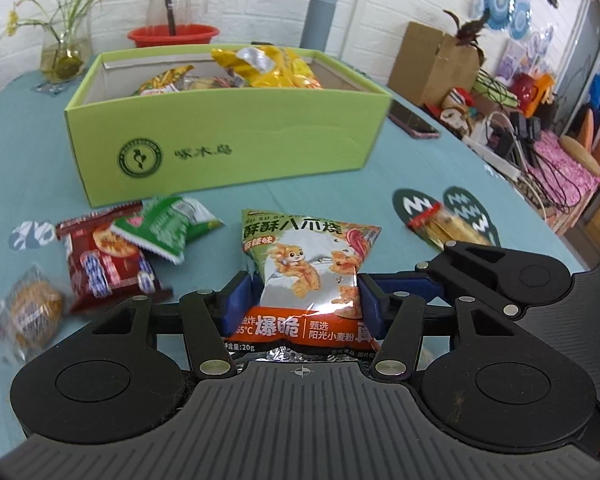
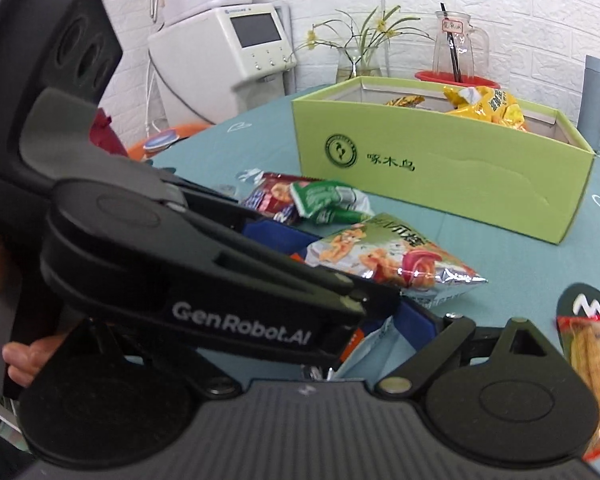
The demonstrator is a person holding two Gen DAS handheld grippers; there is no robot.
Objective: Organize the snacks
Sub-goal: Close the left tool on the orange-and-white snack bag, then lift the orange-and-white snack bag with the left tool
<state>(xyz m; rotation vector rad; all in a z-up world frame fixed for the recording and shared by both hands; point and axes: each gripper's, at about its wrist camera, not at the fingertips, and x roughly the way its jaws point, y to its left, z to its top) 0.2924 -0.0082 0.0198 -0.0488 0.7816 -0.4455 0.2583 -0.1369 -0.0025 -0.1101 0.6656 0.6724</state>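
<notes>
**Left wrist view: claw closed on a squid-snack bag in front of the green box**

Left wrist view, from left to right: a round cake in clear wrap (image 1: 30, 312) lies at the table's edge, beside a dark red cracker packet (image 1: 104, 258) and a green-and-white packet (image 1: 166, 228) overlapping it. In the middle, the left gripper (image 1: 298, 304) has its blue pads pressed against both sides of a snack bag (image 1: 308, 276) printed "酥酥八爪烧", with "爆脆", "阳光小麦粉" and "20g" on its orange band. No earlier picture shows how the jaws got there. Further right, a clear pack of yellow sticks (image 1: 444, 226) rests on a dark patterned coaster, just ahead of the right gripper (image 1: 428, 280).

Behind the bag stands an open green box (image 1: 228, 148) bearing a round logo and "啄木鸟"; inside are yellow and orange snack bags (image 1: 268, 66).

Right wrist view shows "GenRobot.AI" on the left gripper's arm. The right gripper's jaws stand wide with nothing gripped, just beside the held bag. All sits on the teal tablecloth (image 1: 332, 200).
</notes>
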